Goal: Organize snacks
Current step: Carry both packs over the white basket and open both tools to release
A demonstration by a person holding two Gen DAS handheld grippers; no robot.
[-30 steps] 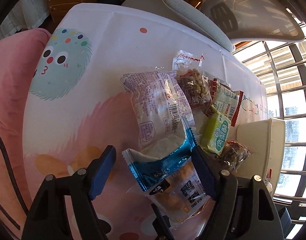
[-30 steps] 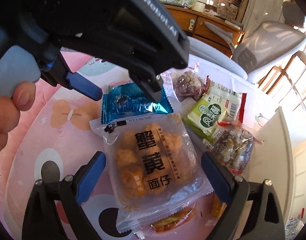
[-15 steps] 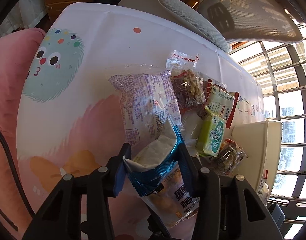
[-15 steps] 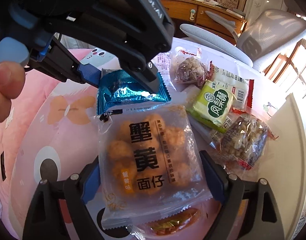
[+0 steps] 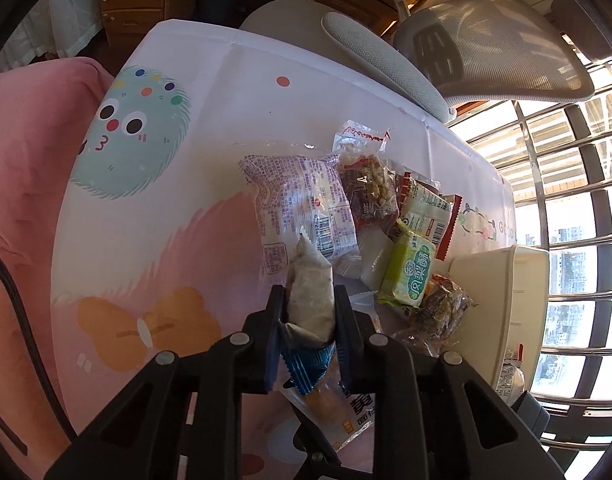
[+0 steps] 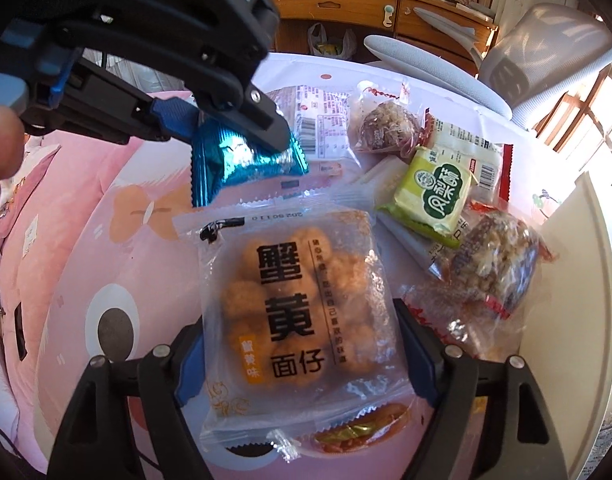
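Observation:
My left gripper (image 5: 307, 320) is shut on a blue foil snack packet (image 5: 307, 356), crumpled between its pads and lifted off the pile; the right wrist view shows the left gripper (image 6: 242, 136) pinching that blue packet (image 6: 242, 164). Below it lies a clear packet of orange snack balls (image 6: 294, 300) with black characters, flat on the tablecloth. My right gripper (image 6: 304, 360) straddles this packet, its jaws closing, pads at the packet's side edges without squeezing it. The same packet (image 5: 345, 412) peeks out under the left gripper.
More snacks lie beyond: a purple-printed packet (image 5: 302, 208), a nut packet (image 5: 365, 192), a green packet (image 6: 437, 196), a red-edged packet (image 5: 429, 212) and a brown nut bar (image 6: 493, 264). A white bin (image 5: 501, 300) stands right. An office chair (image 5: 485, 52) sits behind the cartoon tablecloth (image 5: 146, 200).
The left jaws have closed onto the blue packet and crumpled it. The right jaws have narrowed around the clear orange-ball packet.

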